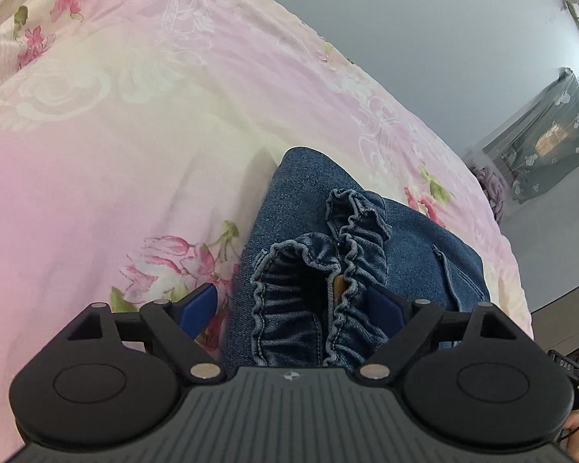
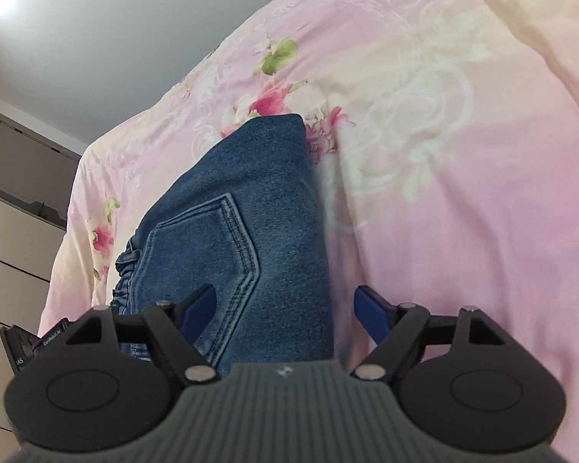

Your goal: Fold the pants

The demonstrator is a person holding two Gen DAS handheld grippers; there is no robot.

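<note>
The denim pants (image 1: 308, 270) lie folded into a compact bundle on the floral bed (image 1: 96, 154). At 6 o'clock in each wrist view, the left hand-held gripper (image 1: 293, 303) and right hand-held gripper (image 2: 285, 310) stand apart, pressing nothing, likely because the fold is finished.

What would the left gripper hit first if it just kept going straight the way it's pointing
Most likely the jeans: their ruffled elastic waistband lies right between the open left gripper fingers. Beyond them is the pink floral bedspread. Depth is hard to judge here.
</note>
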